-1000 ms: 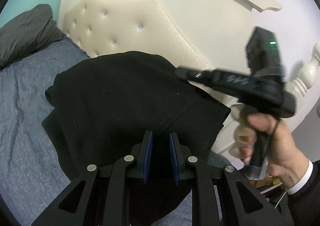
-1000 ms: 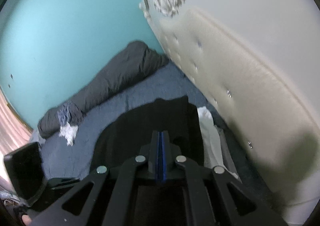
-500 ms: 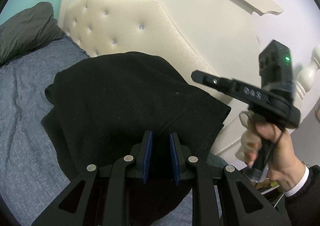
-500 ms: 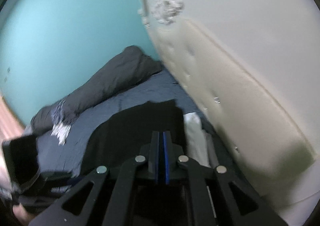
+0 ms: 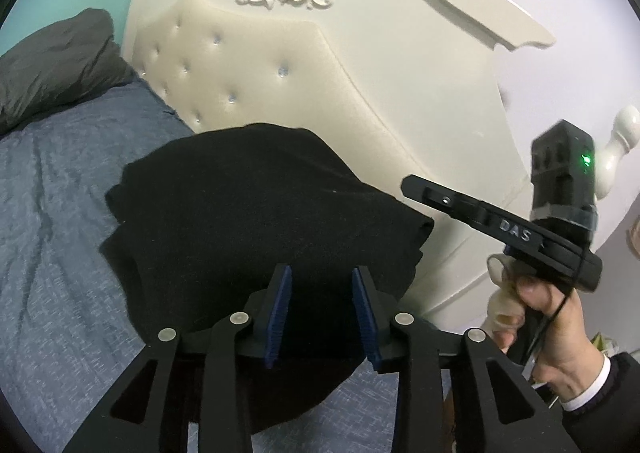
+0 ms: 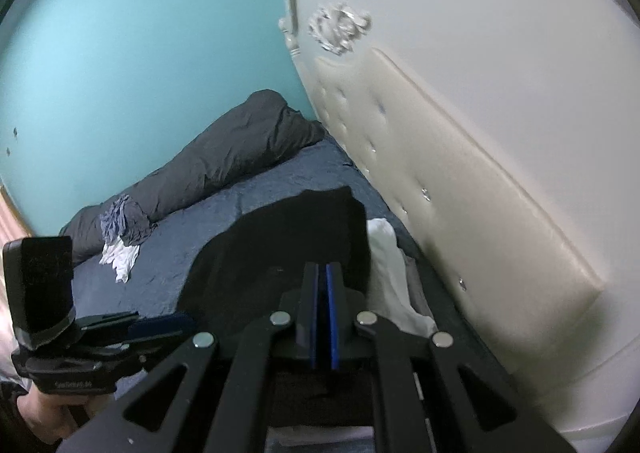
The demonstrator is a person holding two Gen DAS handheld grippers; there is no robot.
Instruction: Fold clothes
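Left wrist view has the left claw (image 5: 322,313) with its blue pads parted by a clear gap and nothing between them, poised low over the near side of the black garment (image 5: 256,221). That garment lies in a folded heap on the blue bed (image 5: 52,213), close to the head edge where the cream headboard (image 5: 280,65) rises, with a grey pillow (image 5: 52,61) at the far corner.

Right wrist view shows the right claw (image 6: 322,317) with its pads pressed together; no cloth shows between them, so it appears to hold nothing. From the left view it is raised off to the side, level with the garment's headboard-side edge and not touching it, the person's hand (image 5: 548,321) wrapped round its handle.

Both claws look disengaged, so this garment seems near finished. To do the step well, I would press the top layer flat, square its edges, and avoid dragging the folds loose when going for the next piece. A white cloth (image 6: 390,273) lies between garment and headboard, and crumpled clothes (image 6: 120,233) sit beside the pillow.
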